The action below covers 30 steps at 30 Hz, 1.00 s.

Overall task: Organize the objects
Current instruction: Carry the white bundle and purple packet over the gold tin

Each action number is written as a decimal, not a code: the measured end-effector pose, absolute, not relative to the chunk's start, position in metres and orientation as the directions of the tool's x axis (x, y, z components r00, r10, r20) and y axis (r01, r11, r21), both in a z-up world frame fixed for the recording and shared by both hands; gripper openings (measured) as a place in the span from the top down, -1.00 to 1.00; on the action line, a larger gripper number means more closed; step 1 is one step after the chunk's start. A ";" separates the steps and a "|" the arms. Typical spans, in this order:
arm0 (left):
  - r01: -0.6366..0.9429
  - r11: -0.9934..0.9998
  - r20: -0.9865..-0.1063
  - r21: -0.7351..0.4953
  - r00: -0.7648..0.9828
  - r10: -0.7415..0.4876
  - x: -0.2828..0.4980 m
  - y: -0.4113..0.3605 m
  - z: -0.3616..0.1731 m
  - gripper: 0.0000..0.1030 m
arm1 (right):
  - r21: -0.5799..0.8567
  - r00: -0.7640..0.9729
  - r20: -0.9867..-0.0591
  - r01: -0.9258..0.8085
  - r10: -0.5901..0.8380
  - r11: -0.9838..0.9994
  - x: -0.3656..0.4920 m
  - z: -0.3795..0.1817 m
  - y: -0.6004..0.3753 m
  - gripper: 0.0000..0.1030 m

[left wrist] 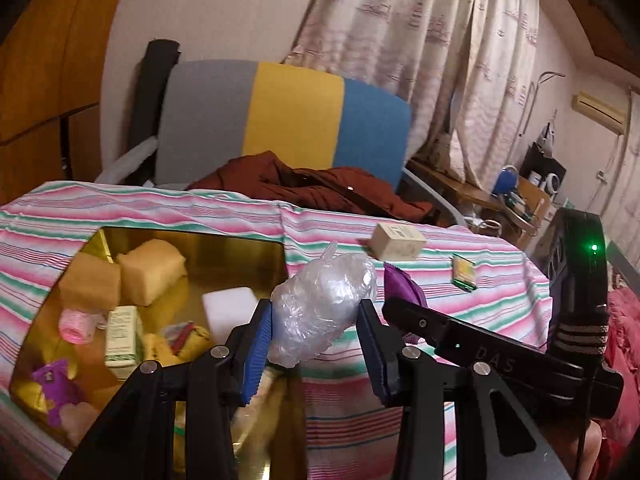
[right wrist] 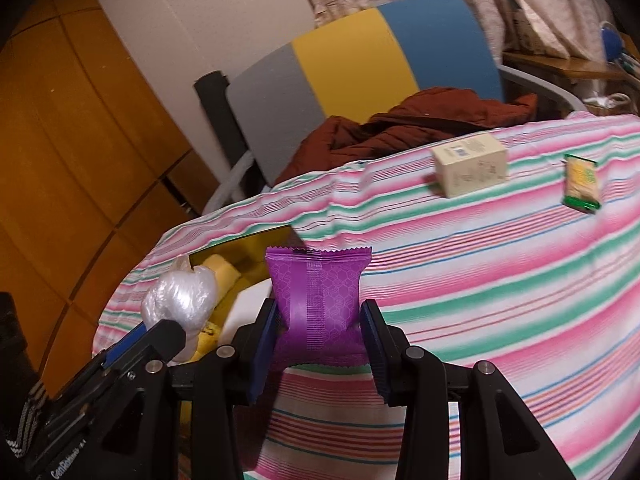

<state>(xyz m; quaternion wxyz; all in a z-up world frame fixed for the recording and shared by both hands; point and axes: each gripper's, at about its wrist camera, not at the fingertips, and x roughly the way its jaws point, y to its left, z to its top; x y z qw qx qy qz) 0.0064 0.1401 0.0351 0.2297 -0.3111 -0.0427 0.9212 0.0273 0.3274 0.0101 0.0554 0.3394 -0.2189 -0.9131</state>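
Left wrist view: the left hand-held gripper is closed on a crumpled clear plastic bag, blue pads pressing both sides; the bag sits raised above the near right corner of the gold tray. Inside the tray lie two tan sponge blocks, a white block, a pink roll, a green-and-white carton and a purple item. At 3 o'clock of the bag, the right hand-held gripper enters frame, a purple packet showing just behind it.

Right wrist view: the right hand-held gripper is clamped on the purple packet, which stands upright, pinched at its lower half, above the striped cloth covering the tabletop. The plastic bag appears at 9 o'clock, held by the left hand-held gripper over the tray. At 1 o'clock, a cream box lies on the cloth; a green snack packet lies near it at 3 o'clock, apart. Beyond the tabletop edge, a rust-brown jacket is heaped on a chair with a grey, yellow and blue backrest.
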 end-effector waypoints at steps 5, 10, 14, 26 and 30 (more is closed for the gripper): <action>-0.351 -0.912 -0.561 -0.215 -0.720 0.409 0.004 0.123 0.036 0.18 | 0.455 -0.752 -0.594 -0.022 -0.285 -0.890 0.020 0.009 0.319 0.18; -0.294 -0.928 -0.575 -0.228 -0.728 0.372 -0.002 0.097 0.034 0.17 | 0.462 -0.740 -0.596 -0.001 -0.310 -0.887 0.015 0.008 0.308 0.18; -0.253 -0.938 -0.578 -0.237 -0.739 0.345 -0.005 0.071 0.032 0.17 | 0.452 -0.730 -0.603 0.019 -0.321 -0.892 0.011 0.008 0.293 0.17; -0.163 -0.955 -0.620 -0.247 -0.731 0.285 -0.015 0.001 0.018 0.16 | 0.414 -0.692 -0.633 0.076 -0.347 -0.907 -0.017 0.014 0.235 0.17; -0.157 -0.955 -0.644 -0.253 -0.709 0.287 -0.022 -0.010 0.008 0.16 | 0.385 -0.684 -0.650 0.079 -0.330 -0.920 -0.034 0.015 0.213 0.17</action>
